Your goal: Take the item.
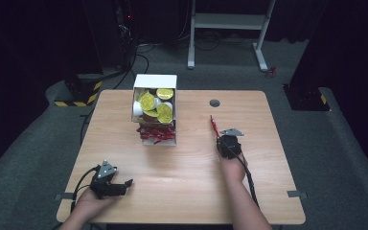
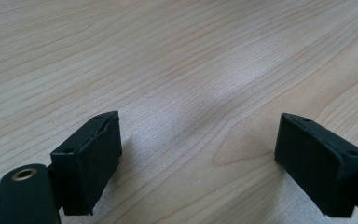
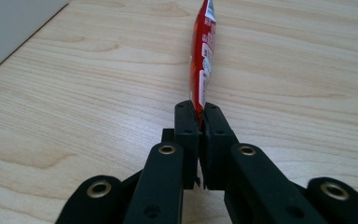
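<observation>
The bench (image 1: 182,191) is a pale wood-grain top with rounded corners and a small round grey cap (image 1: 214,103) set into its far side. Toward the far left of its middle stands a white box (image 1: 154,80), open to the camera, split into two compartments: the upper one holds round cups with yellow-green lids (image 1: 156,108), the lower one a loose heap of red sachets (image 1: 155,133).

The right gripper (image 1: 219,136) sits right of centre, well apart from the box, with a hand (image 1: 233,167) behind it and a black cable trailing back along the forearm. Its jaws are pressed together on one red sachet (image 3: 202,60). In the right gripper view the sachet is a narrow, flat strip seen edge-on, bright red with small white print and a white tip at its far end; it sticks straight out from between the pads and hangs just above the wood, its lower end pinched and hidden between them. From the high view it reads as a thin red sliver pointing away from the person.

The left gripper (image 1: 124,184) rests near the front left corner of the bench, held in the left hand (image 1: 92,201). Its jaws stand wide apart with bare wood between them.
</observation>
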